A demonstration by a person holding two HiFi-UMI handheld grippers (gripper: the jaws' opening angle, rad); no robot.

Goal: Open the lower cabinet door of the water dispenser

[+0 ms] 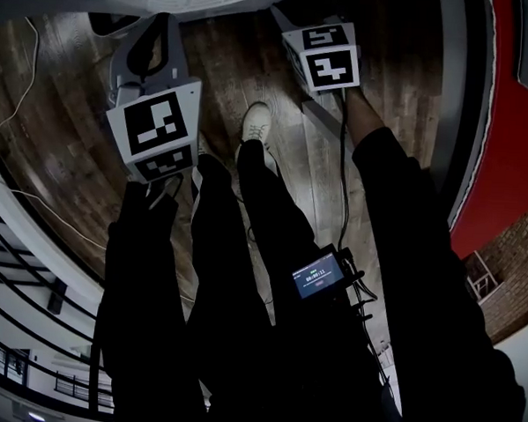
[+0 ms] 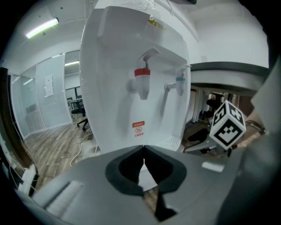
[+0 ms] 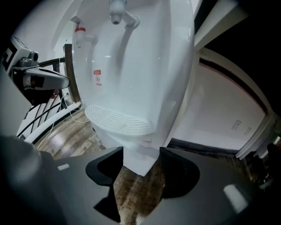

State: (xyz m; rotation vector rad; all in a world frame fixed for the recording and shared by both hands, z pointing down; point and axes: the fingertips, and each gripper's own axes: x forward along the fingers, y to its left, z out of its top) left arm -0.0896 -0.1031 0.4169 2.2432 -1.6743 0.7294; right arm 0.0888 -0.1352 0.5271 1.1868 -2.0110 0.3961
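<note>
Wood-plank floor (image 1: 253, 82) surrounds a white water dispenser (image 2: 131, 79) filling the centre of both gripper views. Left gripper (image 2: 143, 150) jaws are pressed together, empty. Right gripper (image 3: 142, 153) jaws stand spread, framing the dispenser's lower cabinet (image 3: 137, 162) corner at lower centre.
</note>
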